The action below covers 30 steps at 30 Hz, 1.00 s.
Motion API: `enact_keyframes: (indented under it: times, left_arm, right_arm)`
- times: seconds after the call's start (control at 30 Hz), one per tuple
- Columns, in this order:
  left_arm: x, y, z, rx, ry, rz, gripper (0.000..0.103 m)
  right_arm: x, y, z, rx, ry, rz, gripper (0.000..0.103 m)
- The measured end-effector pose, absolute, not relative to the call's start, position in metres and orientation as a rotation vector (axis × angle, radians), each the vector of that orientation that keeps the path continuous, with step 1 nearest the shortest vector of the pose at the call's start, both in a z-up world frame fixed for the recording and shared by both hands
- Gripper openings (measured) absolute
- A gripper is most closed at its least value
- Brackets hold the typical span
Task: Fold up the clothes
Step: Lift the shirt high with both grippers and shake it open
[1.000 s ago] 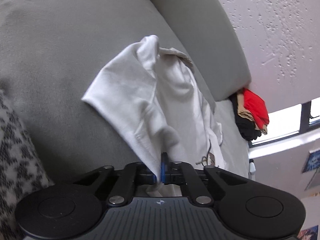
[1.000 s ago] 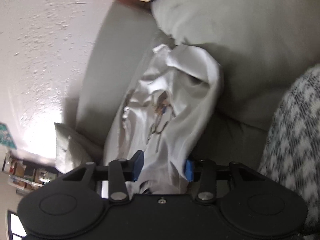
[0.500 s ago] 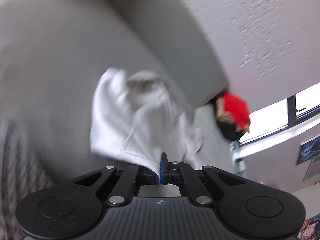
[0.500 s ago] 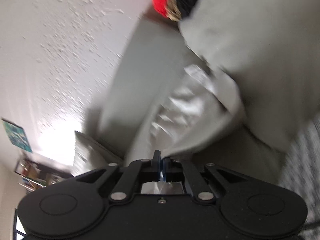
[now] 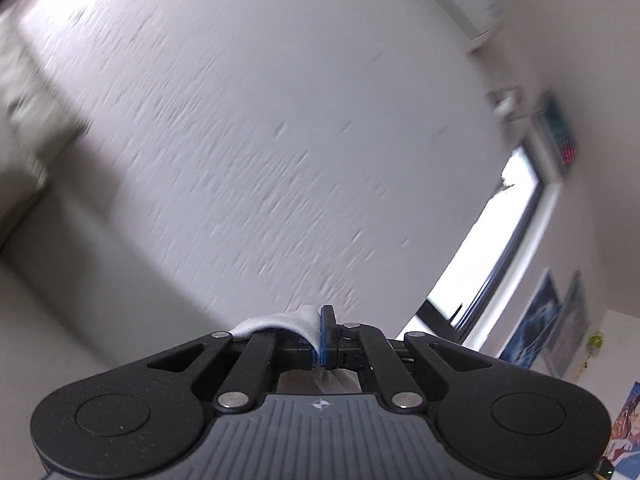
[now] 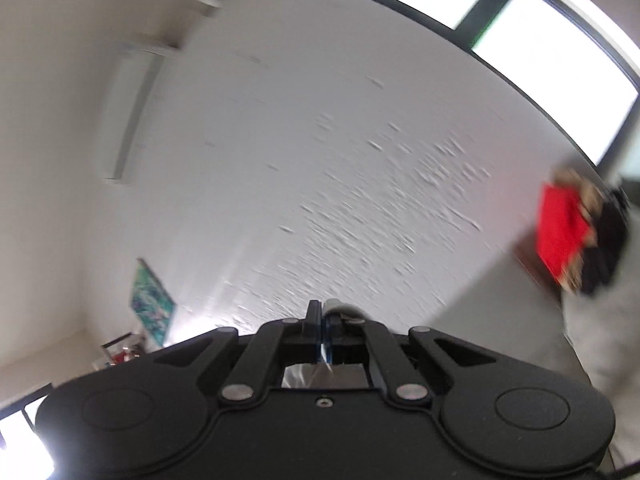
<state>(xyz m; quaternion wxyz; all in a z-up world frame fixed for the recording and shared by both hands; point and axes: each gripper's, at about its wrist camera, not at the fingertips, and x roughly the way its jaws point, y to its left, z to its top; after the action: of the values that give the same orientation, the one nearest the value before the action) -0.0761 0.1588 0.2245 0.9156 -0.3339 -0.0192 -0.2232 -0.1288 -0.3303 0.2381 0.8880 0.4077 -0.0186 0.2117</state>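
Cloth point(image 5: 280, 322) mostly hidden under clamped left tool point(image 5: 320, 338).

You have the white garment point(image 5: 280, 325) pinched at two points, a pale fold draped over the left pads toward nine o'clock and a small grey-white bunch point(image 6: 340, 309) at one o'clock of the right pads, the rest hidden below.

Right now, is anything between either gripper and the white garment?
No. The left gripper is shut on a fold of the white garment, and the right gripper pinches the cloth too; nothing visible stands between.
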Motion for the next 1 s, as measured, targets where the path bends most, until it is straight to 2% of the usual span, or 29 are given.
enact_keyframes:
  times: [0.17,0.3,0.4,0.57,0.67,0.73,0.87,0.93,1.0]
  left_arm:
    - [-0.110,0.156,0.267,-0.632,-0.180,-0.478,0.000]
    - [-0.118,0.142,0.289,-0.557,-0.233,-0.481,0.000]
    - [-0.085,0.132,0.281,-0.521,-0.162,-0.412,0.000]
    - [0.041,0.123,0.231,-0.452,0.153,-0.248,0.000]
    - [0.109,0.120,0.193,-0.387,0.273,-0.116,0.000]
    - [0.122,0.124,0.203,-0.400,0.238,-0.133,0.000]
    - [0.082,0.118,0.267,-0.345,-0.021,-0.210,0.000]
    - [0.065,0.111,0.272,-0.293,-0.074,-0.228,0.001]
    - [0.059,0.106,0.257,-0.284,-0.038,-0.239,0.001]
  right_arm:
    - [-0.158,-0.330,0.281,0.773,-0.115,0.489,0.002]
    - [-0.143,-0.325,0.298,0.716,-0.114,0.476,0.002]
    - [-0.110,-0.316,0.293,0.699,-0.052,0.455,0.002]
    - [0.002,-0.290,0.248,0.692,0.183,0.359,0.002]
    - [0.071,-0.279,0.218,0.698,0.303,0.262,0.002]
    - [0.088,-0.276,0.223,0.687,0.275,0.242,0.002]
    - [0.067,-0.286,0.271,0.579,0.060,0.262,0.002]
    - [0.043,-0.289,0.274,0.513,0.004,0.257,0.002]
    - [0.029,-0.292,0.257,0.479,0.018,0.247,0.002]
